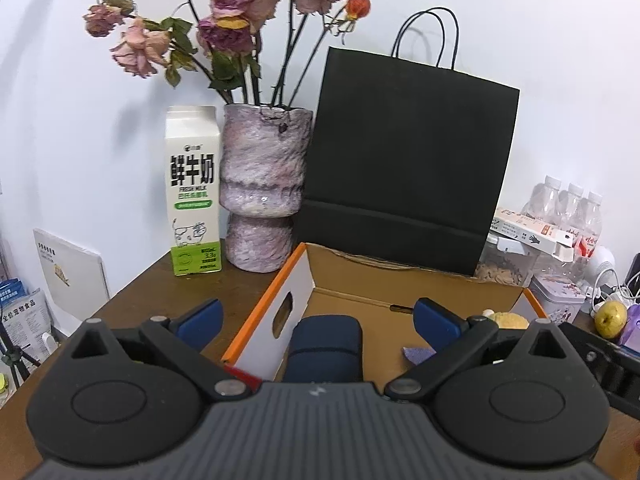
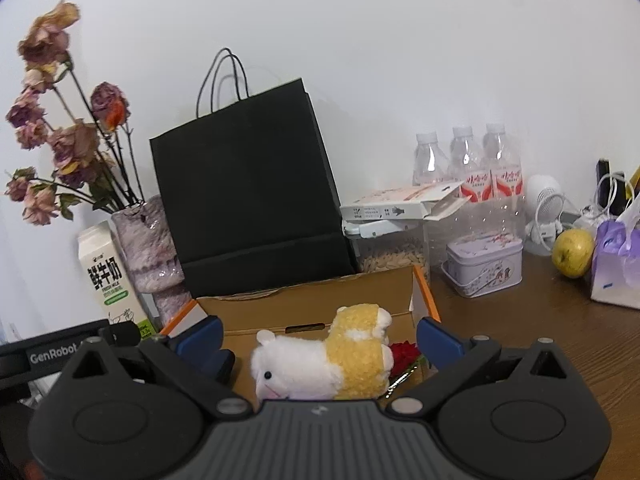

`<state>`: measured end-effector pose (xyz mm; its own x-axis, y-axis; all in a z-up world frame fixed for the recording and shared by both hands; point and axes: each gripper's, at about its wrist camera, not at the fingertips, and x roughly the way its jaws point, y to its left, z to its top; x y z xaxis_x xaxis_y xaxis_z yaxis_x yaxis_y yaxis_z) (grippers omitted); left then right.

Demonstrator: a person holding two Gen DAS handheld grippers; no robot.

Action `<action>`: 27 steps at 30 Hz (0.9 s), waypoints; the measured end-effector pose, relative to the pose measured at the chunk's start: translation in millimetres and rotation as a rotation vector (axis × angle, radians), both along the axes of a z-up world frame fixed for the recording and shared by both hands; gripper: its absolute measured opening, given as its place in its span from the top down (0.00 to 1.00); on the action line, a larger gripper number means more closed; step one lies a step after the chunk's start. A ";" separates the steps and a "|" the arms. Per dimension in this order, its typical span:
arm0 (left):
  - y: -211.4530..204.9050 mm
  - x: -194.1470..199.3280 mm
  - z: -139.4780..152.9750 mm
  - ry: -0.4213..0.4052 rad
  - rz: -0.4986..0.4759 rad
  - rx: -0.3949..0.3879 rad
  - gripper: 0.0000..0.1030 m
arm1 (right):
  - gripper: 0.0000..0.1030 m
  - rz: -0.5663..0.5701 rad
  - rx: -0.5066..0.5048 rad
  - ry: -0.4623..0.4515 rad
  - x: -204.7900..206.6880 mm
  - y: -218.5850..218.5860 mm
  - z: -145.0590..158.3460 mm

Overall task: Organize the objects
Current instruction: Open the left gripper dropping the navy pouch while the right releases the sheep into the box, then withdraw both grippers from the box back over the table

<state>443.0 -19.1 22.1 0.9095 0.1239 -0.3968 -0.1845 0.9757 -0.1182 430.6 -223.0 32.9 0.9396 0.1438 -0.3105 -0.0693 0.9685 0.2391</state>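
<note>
Your left gripper [image 1: 318, 322] hangs over the near end of an open cardboard box [image 1: 420, 296] with orange-edged flaps, its blue fingers [image 1: 200, 320] spread wide and holding nothing. Between and below them, a dark blue case [image 1: 326, 346] lies inside the box against the white left wall. A scrap of purple [image 1: 418, 354] shows on the box floor nearer the right finger.

Your right gripper [image 2: 320, 338] is likewise parted, empty, and poised above the same box [image 2: 312, 300]. A plush toy [image 2: 324, 360], white-headed with a yellow body, lies in the box between the fingers without touching either one. Just to its right, something red [image 2: 404, 354] rests in the box corner; what it is cannot be made out.

Behind the box on the wooden surface [image 2: 520, 320] stands a black paper bag [image 1: 404, 164], upright against the white wall. To its left sits a mottled pink vase [image 1: 262, 188] of dried roses [image 1: 236, 4], and beside the vase a milk carton [image 1: 194, 196]. To the right of the bag, a clear container of seeds [image 2: 394, 254] carries a flat white carton [image 2: 400, 204] on its lid, with three water bottles [image 2: 466, 160] behind. A small tin [image 2: 484, 262] stands near the box's right side, and a yellow-green apple [image 2: 572, 252] lies farther right, beside a purple-printed bag [image 2: 616, 264].
</note>
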 end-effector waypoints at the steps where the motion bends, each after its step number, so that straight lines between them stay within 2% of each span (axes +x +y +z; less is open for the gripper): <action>1: 1.0 -2.6 -0.9 0.003 0.001 -0.001 0.00 | 0.00 -0.001 -0.008 -0.007 -4.3 -0.8 0.8; 7: 7.5 -24.5 -5.5 0.005 0.002 -0.011 0.00 | 0.00 0.006 -0.049 -0.038 -30.6 -7.4 2.2; 19: 3.9 -68.6 -16.9 -0.005 -0.012 0.027 0.00 | 0.00 0.004 -0.143 -0.107 -85.7 -17.0 -12.4; 27: -6.0 -100.4 -28.2 -0.007 -0.050 0.058 0.00 | 0.00 0.021 -0.220 -0.086 -118.5 -18.2 -31.7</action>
